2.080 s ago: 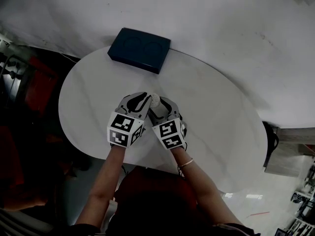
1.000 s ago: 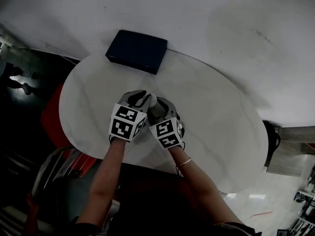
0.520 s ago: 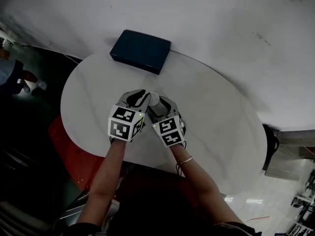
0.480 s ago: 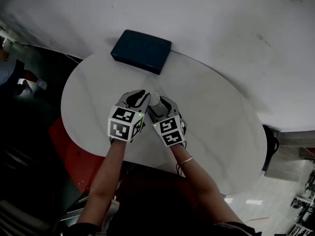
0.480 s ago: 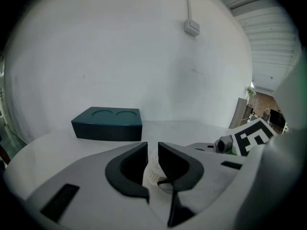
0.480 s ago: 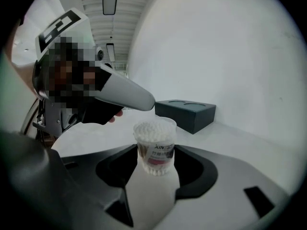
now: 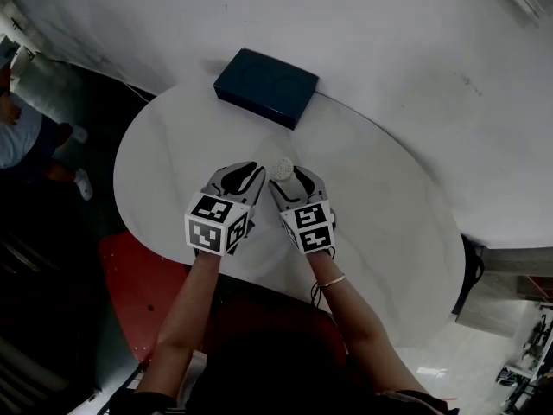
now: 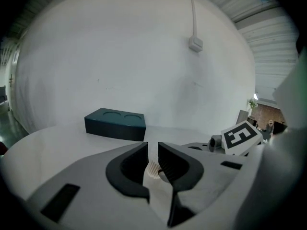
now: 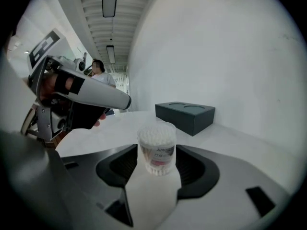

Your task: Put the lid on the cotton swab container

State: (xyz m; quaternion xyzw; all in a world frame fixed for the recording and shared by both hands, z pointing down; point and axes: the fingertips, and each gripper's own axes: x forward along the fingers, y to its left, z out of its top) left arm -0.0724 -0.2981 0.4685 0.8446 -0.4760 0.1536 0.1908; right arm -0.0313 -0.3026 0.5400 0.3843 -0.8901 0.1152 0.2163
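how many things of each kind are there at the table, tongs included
tongs: 2, the left tongs and the right tongs
cotton swab container: 1, gripped in the right tongs
lid: 1, a pale ribbed piece in the left tongs, likely the lid
dark blue box: 1
total: 5

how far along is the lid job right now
Done: the cotton swab container stands upright on the table, clamped by the right tool. In hand: the left tool pinches a pale ribbed piece, probably the lid. Left: seating it on the container, whose top looks uncovered, though I can't be sure.
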